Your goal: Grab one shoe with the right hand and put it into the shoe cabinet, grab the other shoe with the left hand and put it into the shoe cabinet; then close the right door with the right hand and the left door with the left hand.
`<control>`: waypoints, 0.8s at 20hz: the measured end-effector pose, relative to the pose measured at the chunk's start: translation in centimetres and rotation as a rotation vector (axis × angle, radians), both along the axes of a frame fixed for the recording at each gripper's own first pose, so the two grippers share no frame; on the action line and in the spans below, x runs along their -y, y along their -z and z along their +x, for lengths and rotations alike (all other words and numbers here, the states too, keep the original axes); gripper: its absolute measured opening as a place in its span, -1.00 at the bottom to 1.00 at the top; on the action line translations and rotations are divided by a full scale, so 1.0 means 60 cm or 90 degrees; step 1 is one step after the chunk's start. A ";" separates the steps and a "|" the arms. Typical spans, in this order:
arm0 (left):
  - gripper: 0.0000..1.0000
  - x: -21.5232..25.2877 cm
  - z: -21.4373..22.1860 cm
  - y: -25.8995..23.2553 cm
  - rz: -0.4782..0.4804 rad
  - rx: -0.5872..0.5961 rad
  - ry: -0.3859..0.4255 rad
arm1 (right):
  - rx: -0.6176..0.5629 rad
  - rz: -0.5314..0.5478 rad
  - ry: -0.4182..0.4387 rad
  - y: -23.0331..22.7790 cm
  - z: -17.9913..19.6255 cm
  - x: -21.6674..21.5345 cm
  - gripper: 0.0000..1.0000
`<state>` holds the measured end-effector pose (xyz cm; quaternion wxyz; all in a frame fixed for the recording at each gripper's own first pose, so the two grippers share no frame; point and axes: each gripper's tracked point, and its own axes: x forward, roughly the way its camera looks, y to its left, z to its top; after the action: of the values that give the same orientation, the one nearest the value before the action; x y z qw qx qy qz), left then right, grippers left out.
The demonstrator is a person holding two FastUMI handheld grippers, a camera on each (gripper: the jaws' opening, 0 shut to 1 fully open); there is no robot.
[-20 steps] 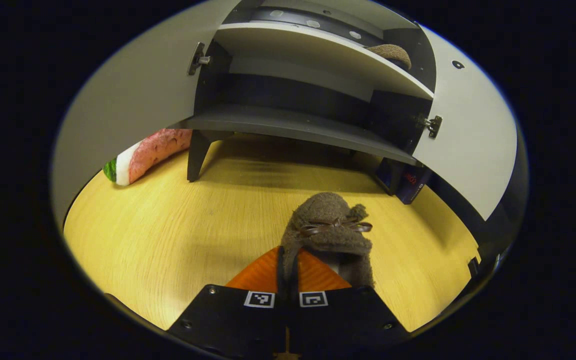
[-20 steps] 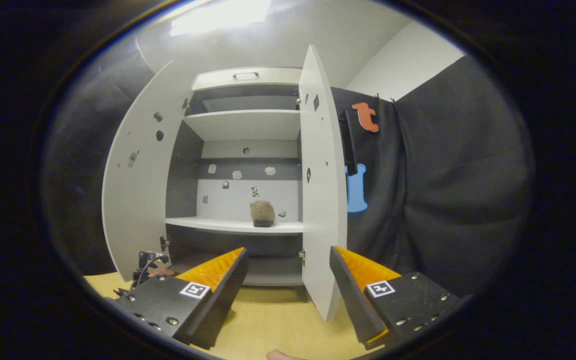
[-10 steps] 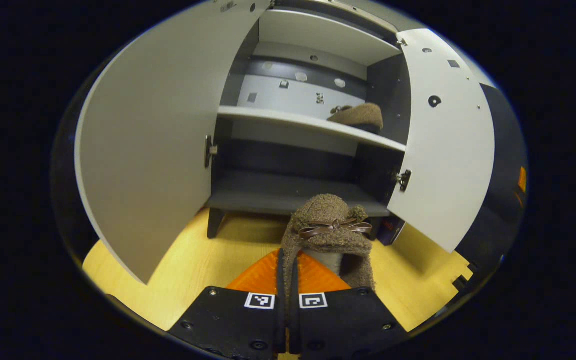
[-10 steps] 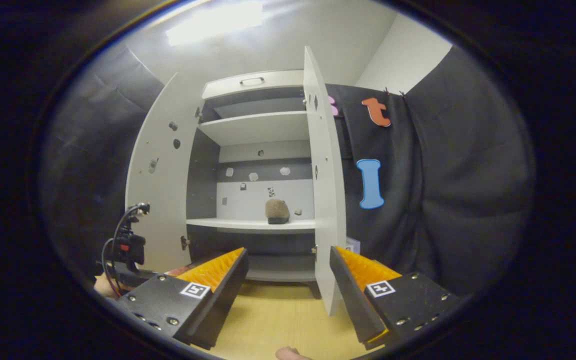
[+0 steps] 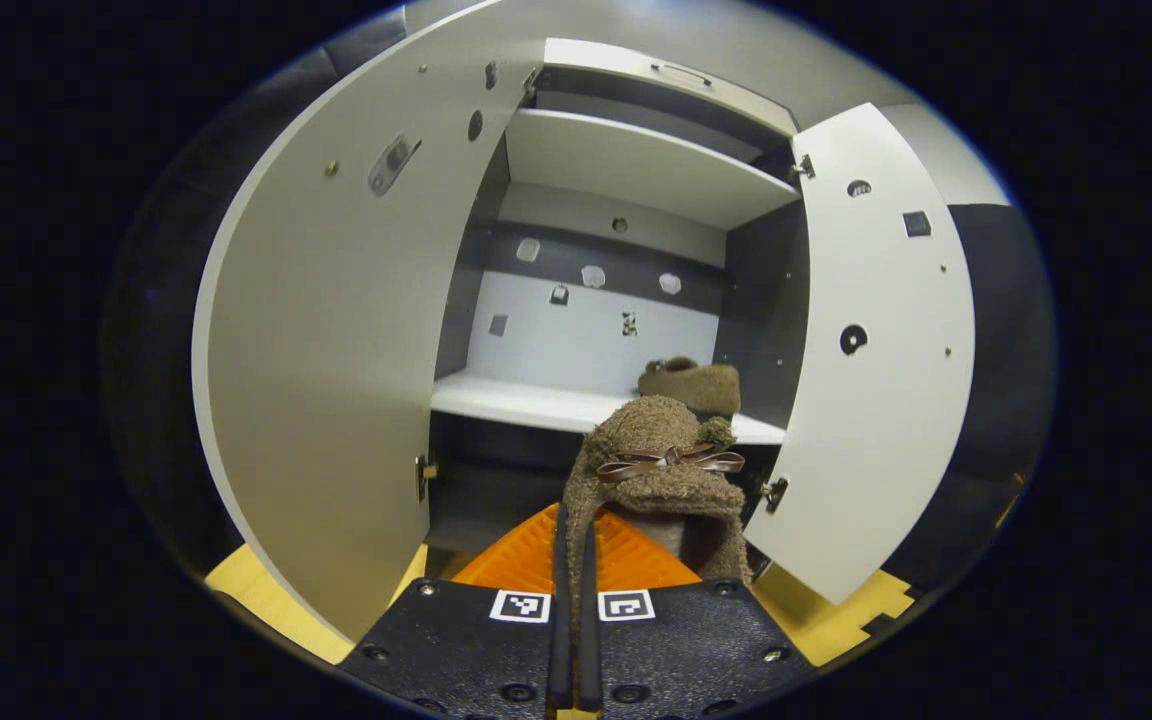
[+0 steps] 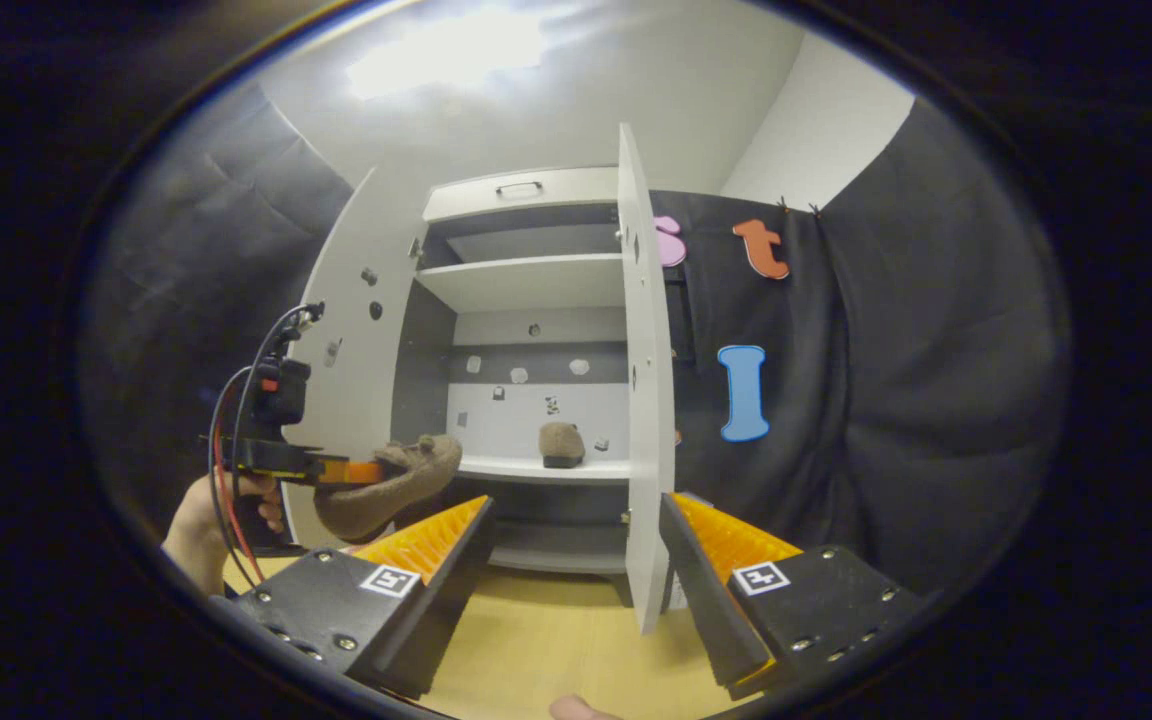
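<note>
shoe (image 5: 658, 470) between left gripper (image 5: 574, 560) fingers

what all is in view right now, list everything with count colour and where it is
shoe cabinet: one, white with dark grey inner walls, standing on the floor, facing both grippers
cabinet doors: two, white, both swung open; left door, right door
shelf shoe: one, fuzzy brown, on the white middle shelf toward the right side
held shoe: one, fuzzy brown with a thin brown bow, in the air in front of the cabinet
floor: one, light wood, under the cabinet
left gripper: one, shut on the held shoe; also seen from the side in the right gripper view
right gripper: one, open, holding nothing, facing the right door's edge
hand: one, gripping the left gripper's handle
</note>
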<state>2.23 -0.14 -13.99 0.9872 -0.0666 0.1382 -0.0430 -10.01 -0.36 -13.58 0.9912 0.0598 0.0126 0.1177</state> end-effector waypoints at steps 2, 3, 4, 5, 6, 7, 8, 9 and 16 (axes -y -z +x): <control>-0.94 -0.001 0.039 -0.046 0.038 0.036 -0.009 | -0.004 0.003 -0.004 -0.004 -0.007 -0.004 0.95; -0.94 -0.003 0.060 -0.063 0.065 0.045 -0.013 | -0.006 0.002 -0.008 -0.003 -0.011 -0.009 0.95; -0.94 -0.001 0.079 -0.080 0.078 0.055 -0.019 | -0.004 -0.001 -0.017 -0.005 -0.014 -0.017 0.95; -0.94 0.005 0.101 -0.096 0.078 0.061 -0.022 | 0.003 -0.002 -0.023 -0.009 -0.020 -0.025 0.95; -0.94 0.010 0.122 -0.106 0.073 0.064 -0.024 | 0.009 -0.001 -0.024 -0.015 -0.023 -0.029 0.95; -0.94 0.013 0.145 -0.118 0.059 0.069 -0.030 | 0.011 -0.001 -0.027 -0.016 -0.025 -0.034 0.96; -0.94 0.016 0.171 -0.128 0.044 0.072 -0.034 | 0.014 -0.004 -0.031 -0.017 -0.029 -0.039 0.95; -0.94 0.012 0.201 -0.133 0.035 0.072 -0.044 | 0.017 -0.005 -0.035 -0.019 -0.033 -0.043 0.95; -0.94 -0.026 0.394 -0.075 0.053 0.028 -0.104 | 0.019 0.000 -0.033 -0.021 -0.038 -0.049 0.96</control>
<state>25.84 1.44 -9.47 0.9922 -0.0354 0.1120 0.0421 -12.32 2.58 -12.35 0.9879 0.0576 -0.0006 0.1441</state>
